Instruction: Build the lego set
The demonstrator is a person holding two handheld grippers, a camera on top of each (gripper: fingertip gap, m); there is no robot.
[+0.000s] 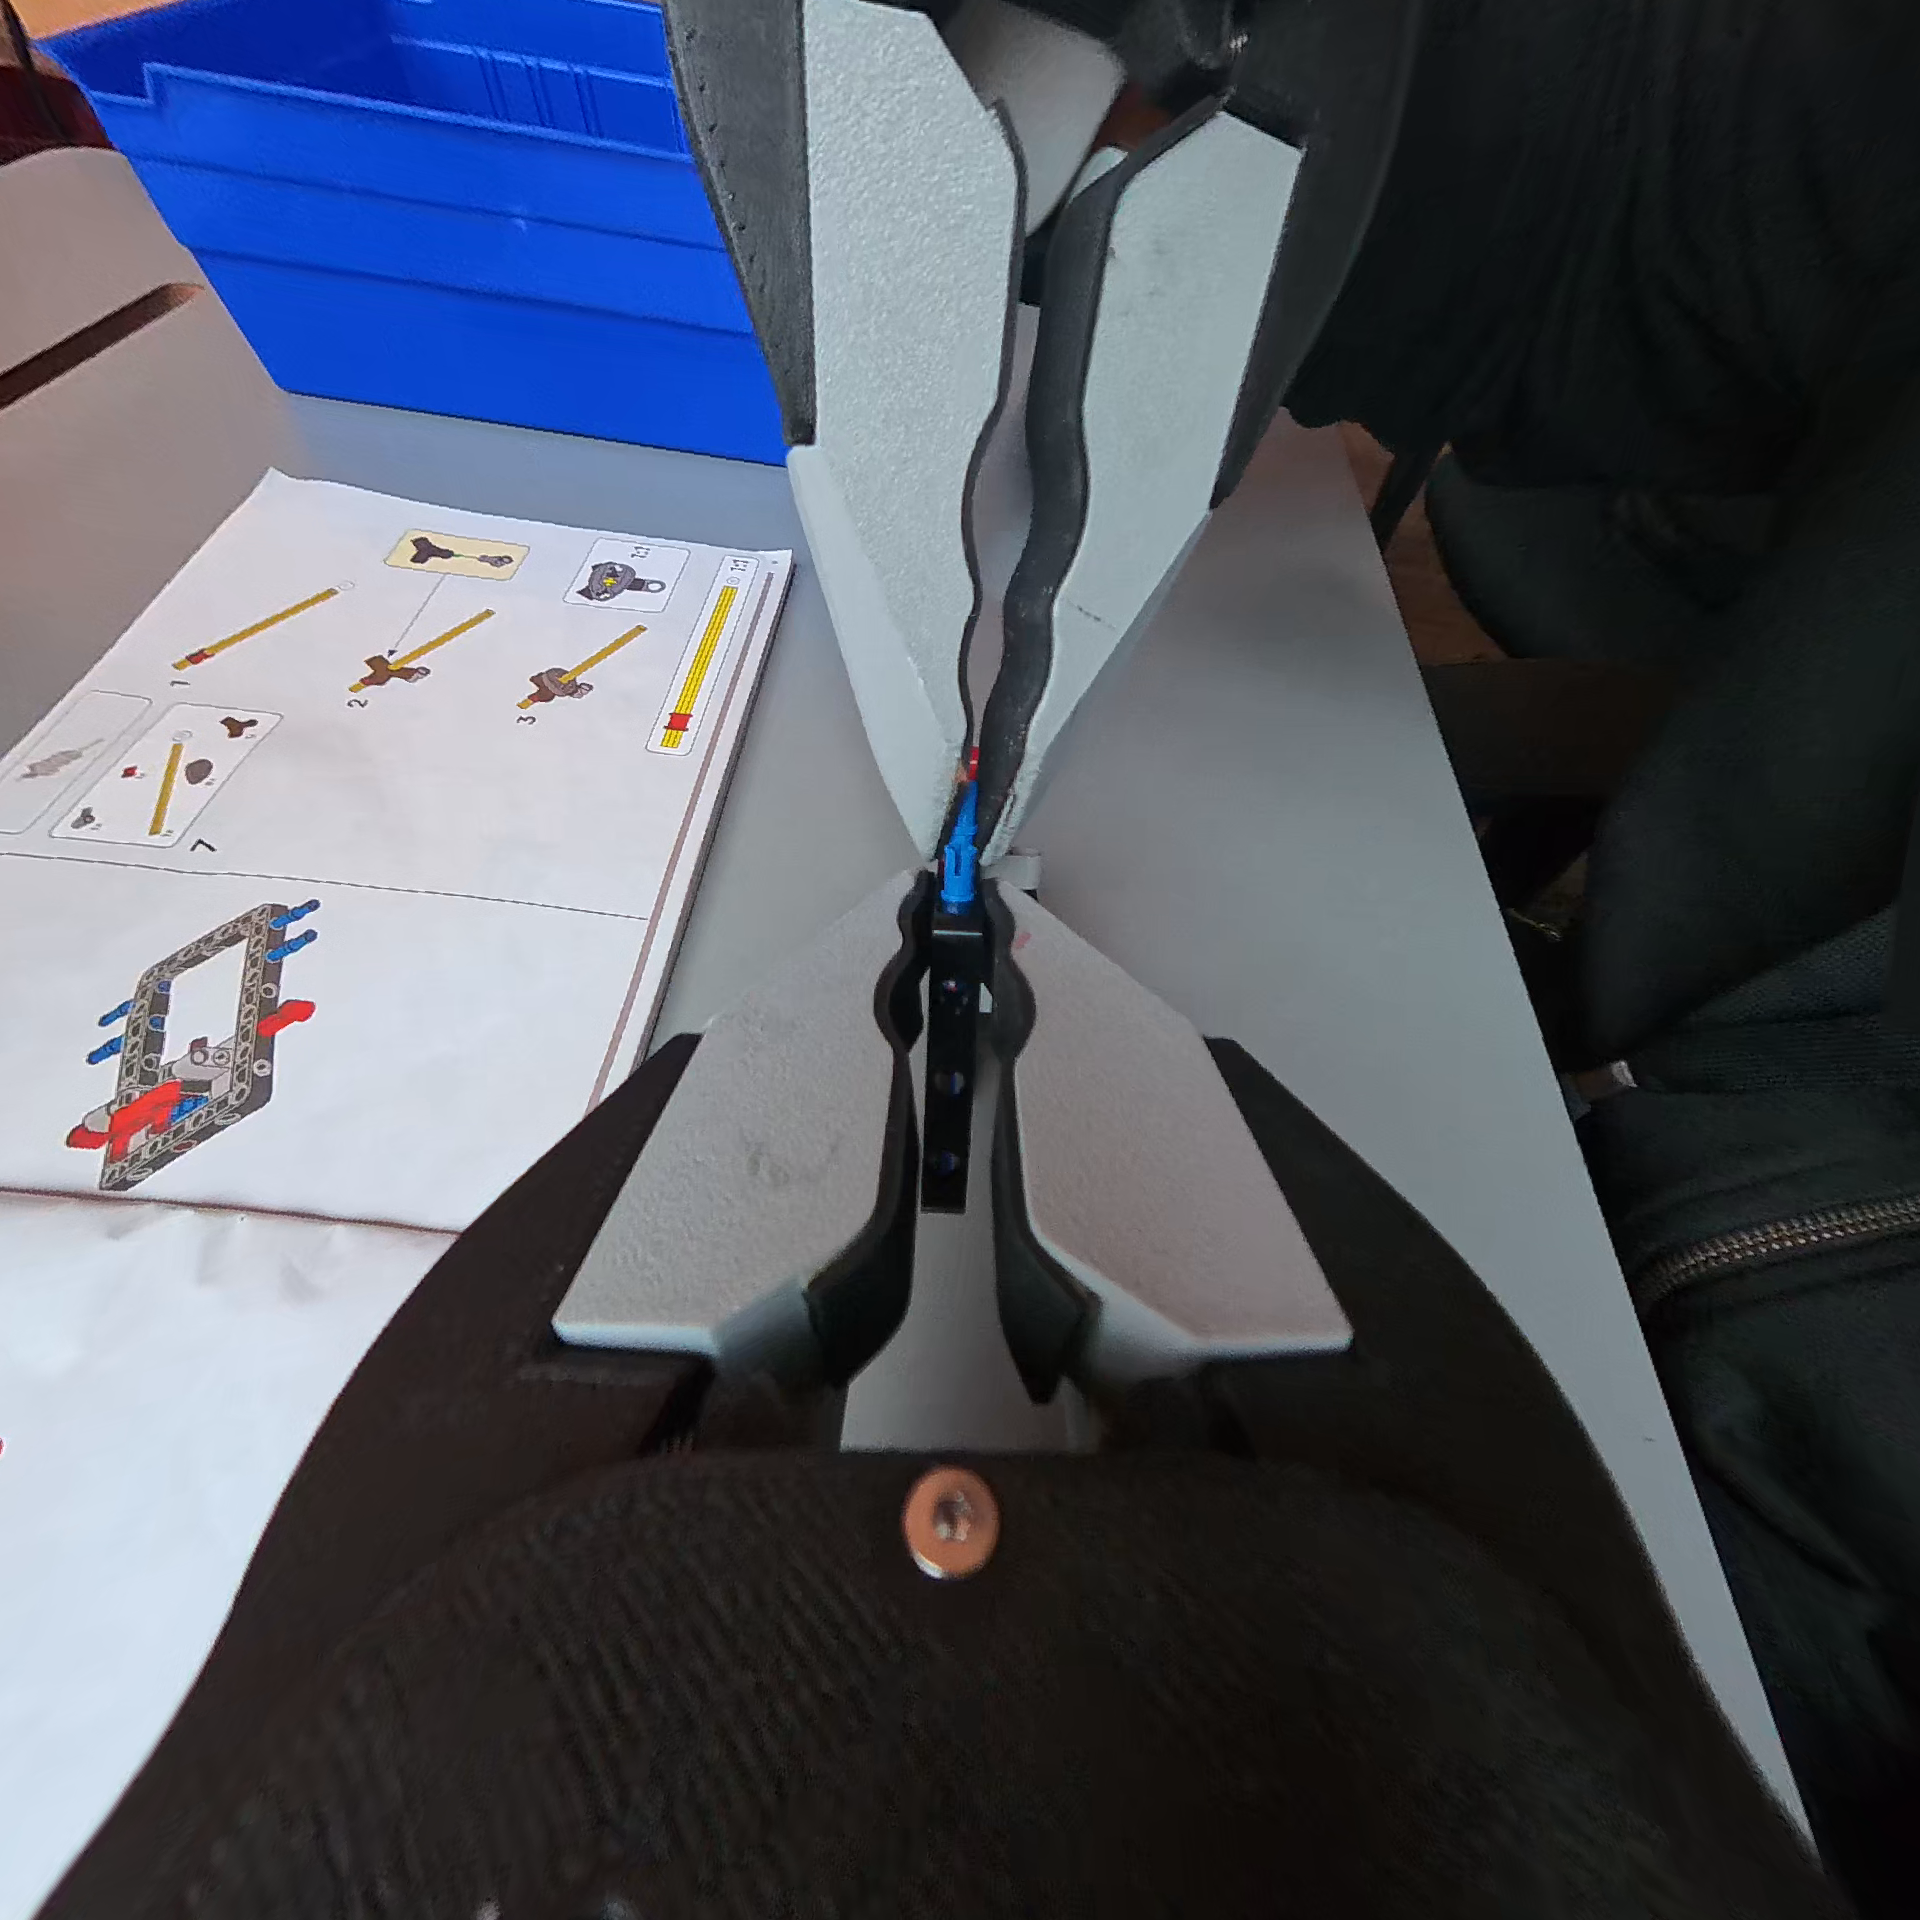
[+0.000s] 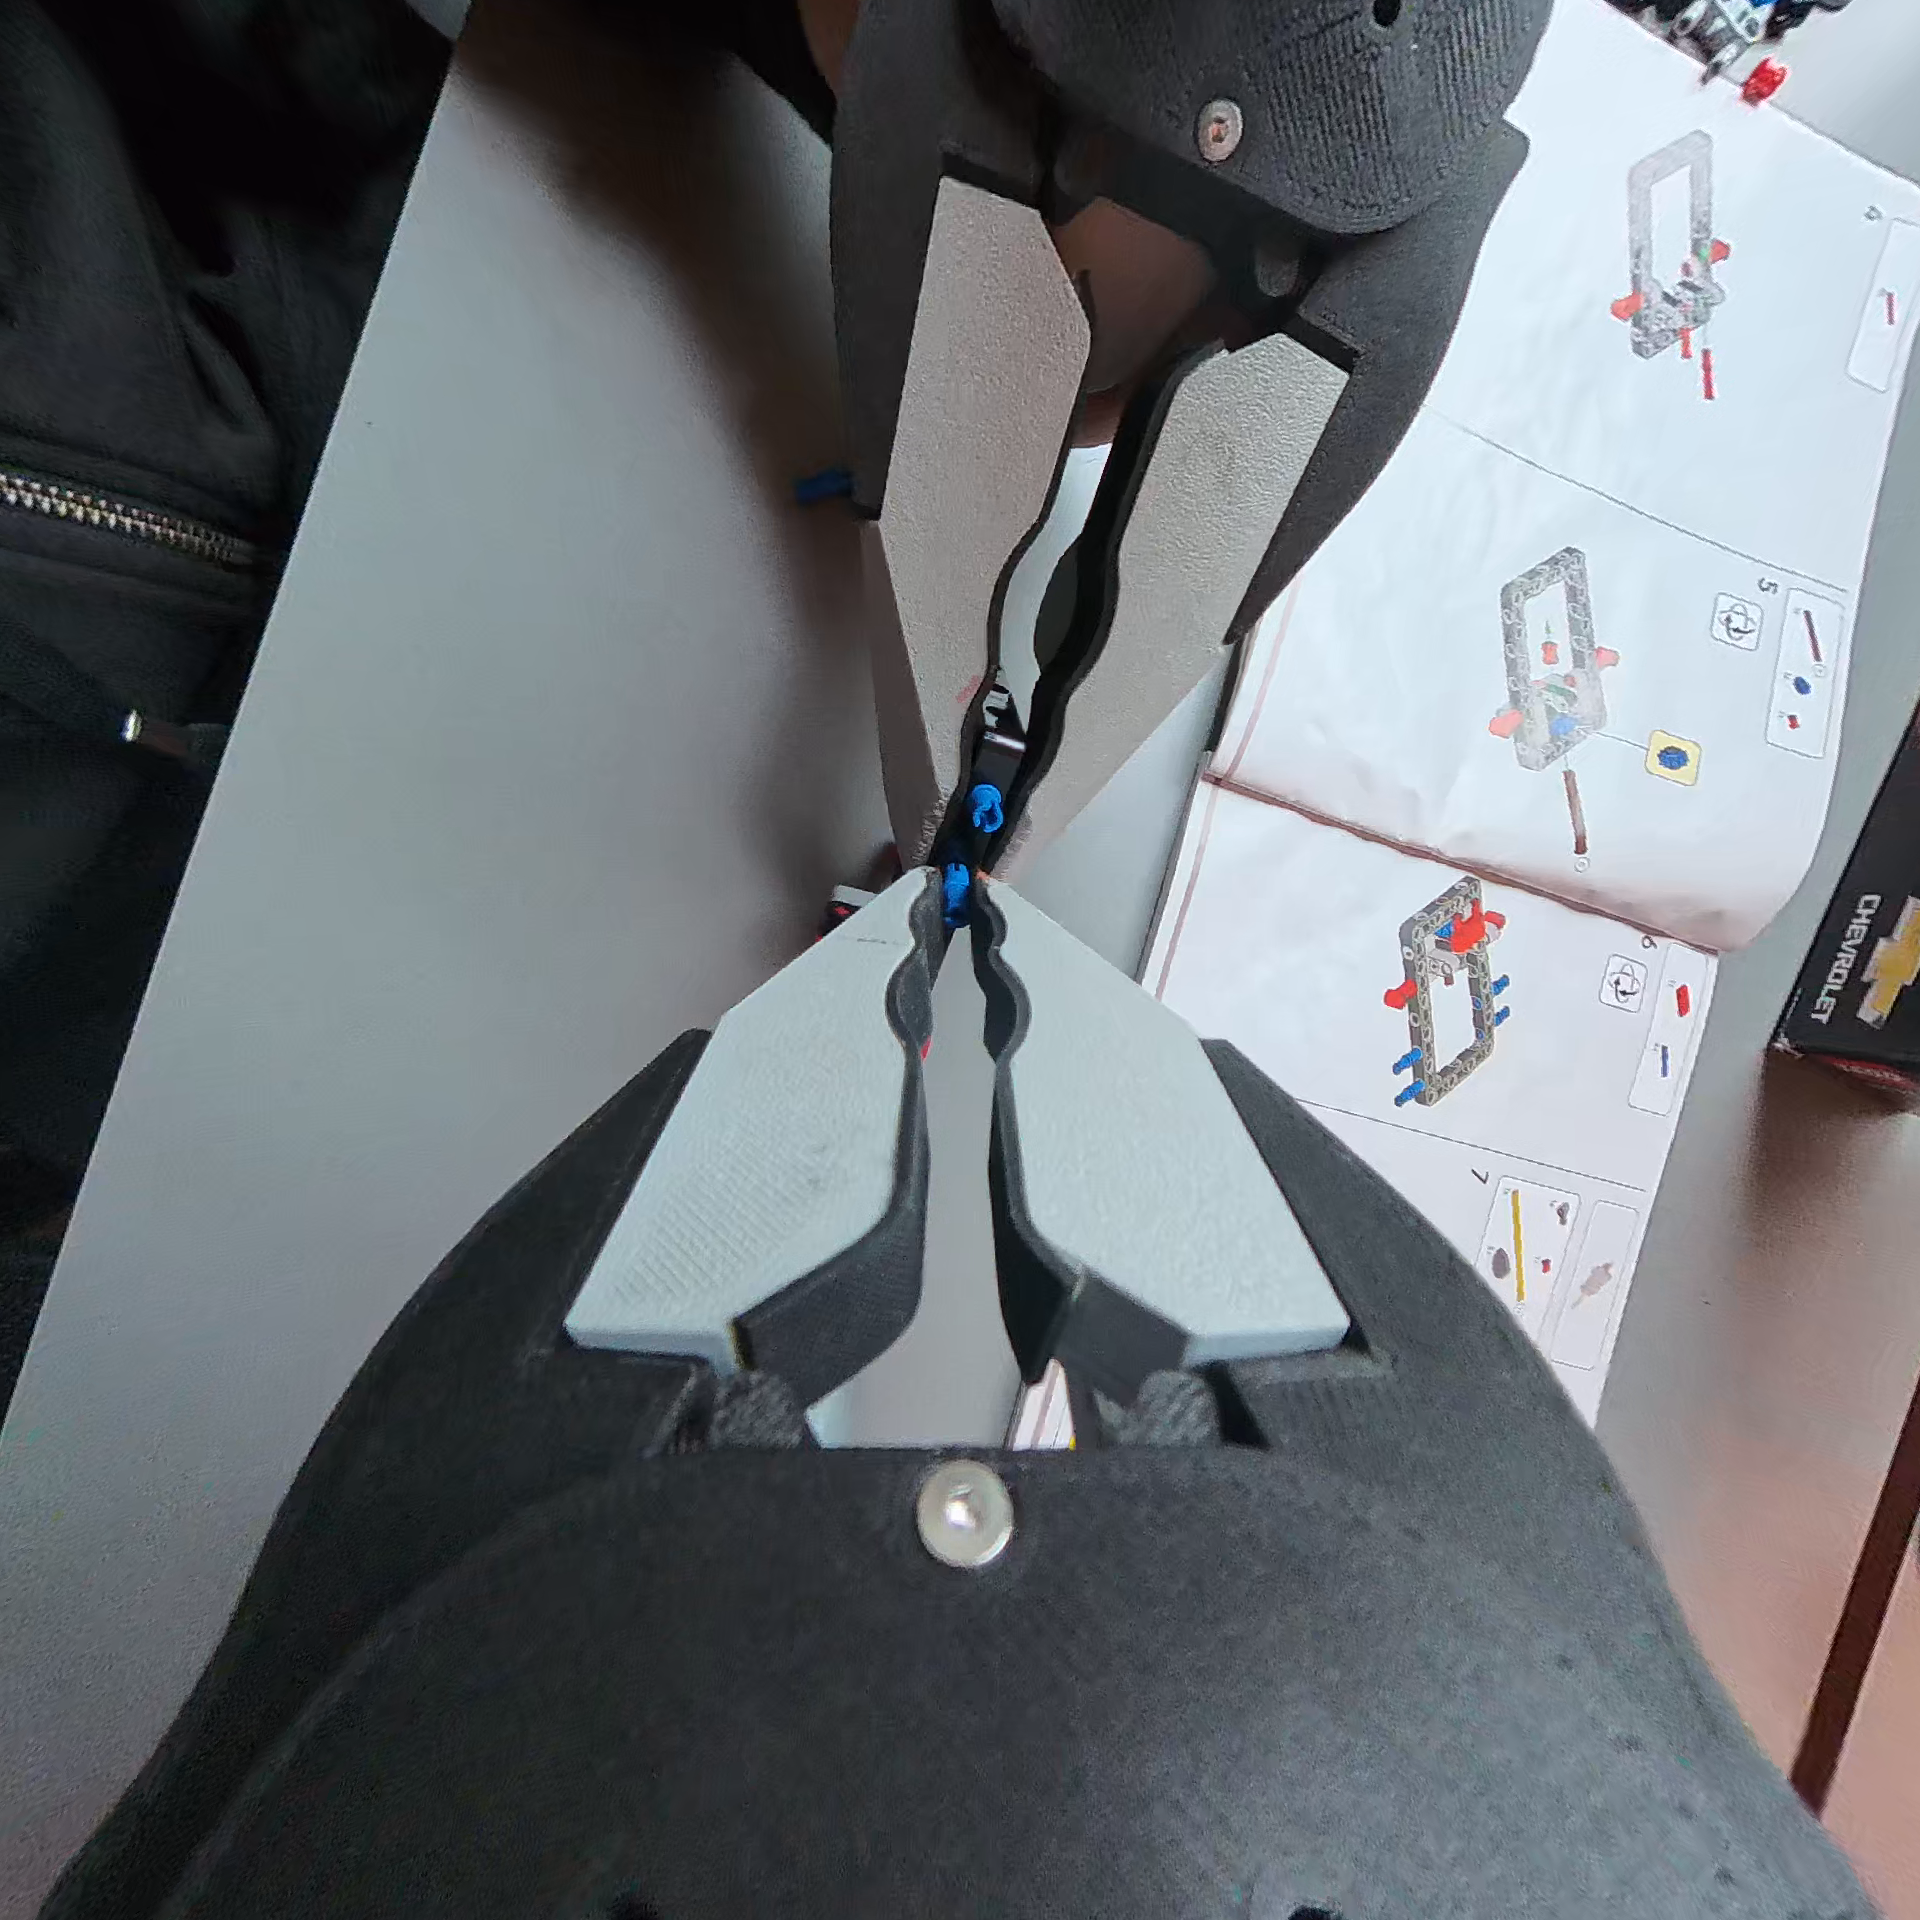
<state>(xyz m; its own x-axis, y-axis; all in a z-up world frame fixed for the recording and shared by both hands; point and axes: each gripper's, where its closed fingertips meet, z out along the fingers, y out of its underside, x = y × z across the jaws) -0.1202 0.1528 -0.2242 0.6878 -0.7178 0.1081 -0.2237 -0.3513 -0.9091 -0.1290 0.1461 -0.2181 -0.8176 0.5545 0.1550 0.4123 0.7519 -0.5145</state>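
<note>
In the left wrist view my left gripper (image 1: 956, 896) is shut on a black Lego beam (image 1: 950, 1070) with holes, held lengthwise between the pads above the grey table (image 1: 1226, 831). My right gripper (image 1: 975, 816) comes in from above, tip to tip with it, shut on a blue pin (image 1: 958, 857) that meets the beam's far end. In the right wrist view my right gripper (image 2: 954, 902) pinches the blue pin (image 2: 953, 896). The left gripper (image 2: 966, 836) faces it, holding the black beam (image 2: 1000, 750), with a second blue pin (image 2: 985, 808) sticking out of it.
An open instruction booklet (image 1: 364, 831) lies left of the grippers; it also shows in the right wrist view (image 2: 1455, 831). A blue bin (image 1: 447, 229) stands behind it. A black box (image 2: 1860, 935), small loose parts (image 2: 824, 483) and a person's dark jacket (image 1: 1714, 935) past the table edge are nearby. Left and right tips are no more than a few centimetres apart.
</note>
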